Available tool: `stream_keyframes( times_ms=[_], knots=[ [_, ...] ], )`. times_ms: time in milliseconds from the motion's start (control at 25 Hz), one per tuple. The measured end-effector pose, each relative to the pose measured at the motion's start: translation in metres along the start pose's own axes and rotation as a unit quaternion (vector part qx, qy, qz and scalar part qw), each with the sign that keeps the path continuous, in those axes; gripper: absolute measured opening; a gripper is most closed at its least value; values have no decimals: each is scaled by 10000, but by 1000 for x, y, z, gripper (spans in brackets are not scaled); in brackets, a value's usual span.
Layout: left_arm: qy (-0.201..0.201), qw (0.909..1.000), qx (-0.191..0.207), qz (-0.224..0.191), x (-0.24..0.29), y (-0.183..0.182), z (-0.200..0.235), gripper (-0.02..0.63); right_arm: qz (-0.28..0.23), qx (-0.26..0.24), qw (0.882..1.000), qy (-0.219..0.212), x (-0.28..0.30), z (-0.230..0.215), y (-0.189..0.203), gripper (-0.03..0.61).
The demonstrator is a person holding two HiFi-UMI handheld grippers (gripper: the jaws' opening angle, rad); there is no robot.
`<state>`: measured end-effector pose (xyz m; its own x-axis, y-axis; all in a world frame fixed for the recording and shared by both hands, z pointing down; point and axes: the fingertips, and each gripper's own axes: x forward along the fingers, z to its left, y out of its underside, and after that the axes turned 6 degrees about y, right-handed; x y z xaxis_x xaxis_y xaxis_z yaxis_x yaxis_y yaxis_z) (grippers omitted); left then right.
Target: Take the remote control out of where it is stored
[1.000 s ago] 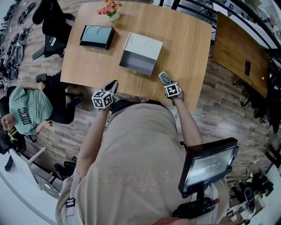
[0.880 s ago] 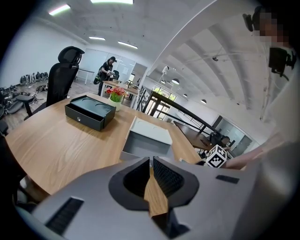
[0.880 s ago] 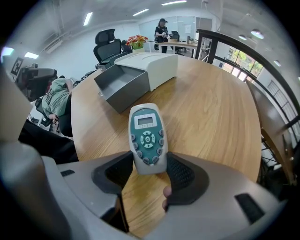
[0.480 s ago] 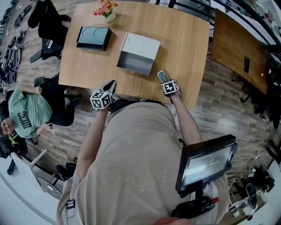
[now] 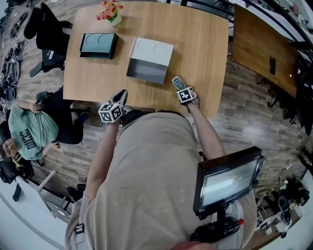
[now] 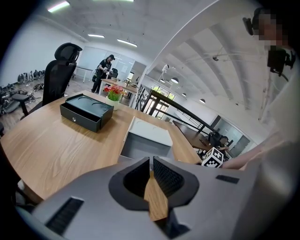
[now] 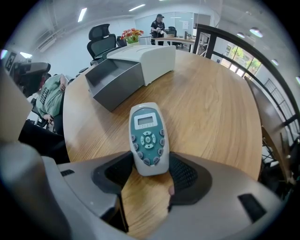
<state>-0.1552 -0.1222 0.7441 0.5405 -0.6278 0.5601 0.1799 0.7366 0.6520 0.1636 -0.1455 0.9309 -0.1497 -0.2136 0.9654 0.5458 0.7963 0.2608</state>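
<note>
Head view: on the round-cornered wooden tabletop (image 5: pixel 205 44) stands a light grey drawer box (image 5: pixel 151 51), its drawer pulled out toward the person. Right of the box's front lies the slim grey-and-teal remote control (image 5: pixel 177 82), its near end inside the right hand-held gripper (image 5: pixel 180 88). The left hand-held gripper (image 5: pixel 122 93) hangs at the tabletop's near edge, in front of the box and left of it. A dark flat box (image 5: pixel 98 44) sits left of the grey box, and a pot of flowers (image 5: pixel 111 13) is beyond that.

Left gripper view: the jaws are clenched with nothing between them, pointing toward the grey box's open drawer.

Right gripper view: the pads are grasping the remote control by its lower end, buttons facing up, with its screen end pointing away toward the grey box.
</note>
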Motion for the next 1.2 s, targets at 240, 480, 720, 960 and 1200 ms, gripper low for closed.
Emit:
stream_keyframes(
  times_ms=[240, 480, 720, 960, 1200],
  knots=[
    [122, 9999, -1, -62, 2, -9, -4, 8, -91, 33, 9998, -187, -7, 10, -2, 368],
    [348, 9989, 42, -312, -4, -34, -14, 8, -676, 354, 9970, 108, -42, -6, -25, 368],
    [660, 9952, 116, -713, -14, -71, -32, 8, -1965, 691, 9774, 354, -103, -19, -75, 367],
    [1079, 9861, 190, -1250, -36, -112, -57, 8, -3228, 783, 9408, 670, -198, -19, -130, 321],
    [1539, 9733, 116, -1698, -77, -146, -71, 8, -4218, 742, 8992, 900, -299, 15, -178, 249]
  ],
)
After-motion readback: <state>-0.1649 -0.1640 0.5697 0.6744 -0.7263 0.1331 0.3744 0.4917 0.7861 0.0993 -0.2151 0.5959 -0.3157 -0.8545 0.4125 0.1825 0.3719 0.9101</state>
